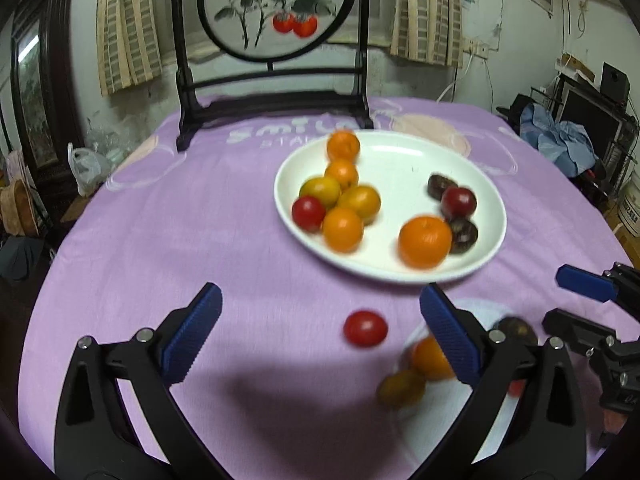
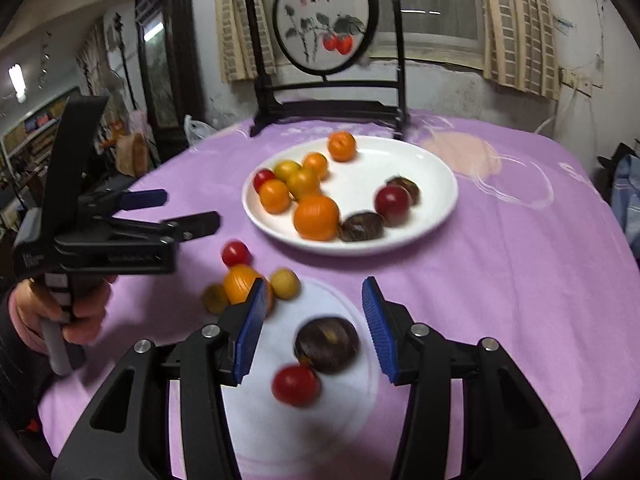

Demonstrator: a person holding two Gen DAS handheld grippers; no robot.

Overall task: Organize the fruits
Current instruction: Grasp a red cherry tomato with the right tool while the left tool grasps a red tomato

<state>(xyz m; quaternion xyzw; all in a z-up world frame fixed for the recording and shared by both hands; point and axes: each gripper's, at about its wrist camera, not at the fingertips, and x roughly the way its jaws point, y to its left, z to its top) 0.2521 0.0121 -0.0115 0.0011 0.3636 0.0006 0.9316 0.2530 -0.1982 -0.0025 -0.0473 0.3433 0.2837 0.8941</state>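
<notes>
1. Left hand-held gripper [image 1: 320, 332]: jaws wide, empty, above a lone red fruit [image 1: 365, 328] on the counter [image 1: 200, 216].
2. Right hand-held gripper [image 2: 316, 330]: wide open, empty, over the small plate [image 2: 352, 384].
3. Large plate [image 2: 436, 184]: ten fruits.
4. Small plate: two fruits; three beside its rim.

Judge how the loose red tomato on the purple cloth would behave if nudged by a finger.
The red tomato looks round and smooth, so it would probably roll. The purple cloth may slow it slightly. Its glossy skin suggests blue pads could slip.
</notes>
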